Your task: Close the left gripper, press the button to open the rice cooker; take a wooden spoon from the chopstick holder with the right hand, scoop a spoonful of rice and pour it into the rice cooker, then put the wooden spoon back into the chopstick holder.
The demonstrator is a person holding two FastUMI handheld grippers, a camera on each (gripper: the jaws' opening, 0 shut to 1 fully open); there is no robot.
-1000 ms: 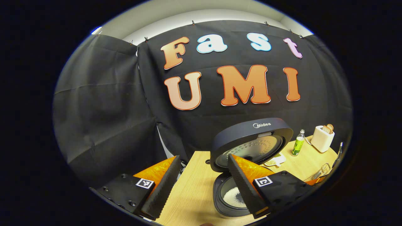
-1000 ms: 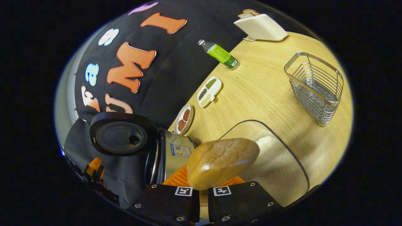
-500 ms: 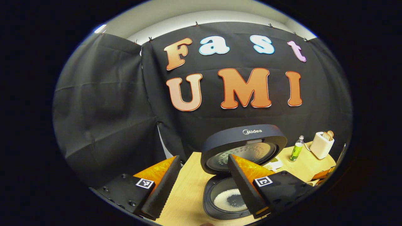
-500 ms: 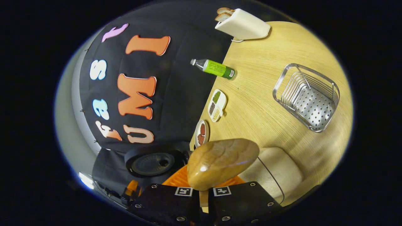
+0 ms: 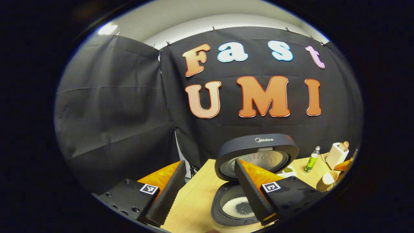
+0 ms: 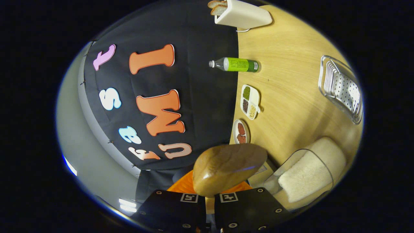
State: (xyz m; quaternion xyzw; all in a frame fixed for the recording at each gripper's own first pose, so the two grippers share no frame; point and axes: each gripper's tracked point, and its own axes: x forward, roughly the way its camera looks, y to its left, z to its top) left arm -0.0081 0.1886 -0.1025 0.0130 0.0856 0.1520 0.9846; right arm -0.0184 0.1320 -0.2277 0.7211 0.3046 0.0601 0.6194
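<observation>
Wood is what the right gripper holds: its two fingers are pressed together on the handle of the wooden spoon, and the rounded back of the spoon bowl stands just in front of the camera in the right gripper view. This view is rolled to one side, so the table runs down its right half. On the table, near the spoon, stands a clear container of rice. Farther along the wall edge lie a small dish with red pieces, a divided dish with beans, a green bottle and a white toaster with bread. The metal chopstick holder is at the far right edge, well apart from the spoon. In the left gripper view, the left gripper has its fingers spread wide with nothing between them. Beyond it the rice cooker stands open on the table, lid raised upright, and a small heap of rice lies in the inner pot.
</observation>
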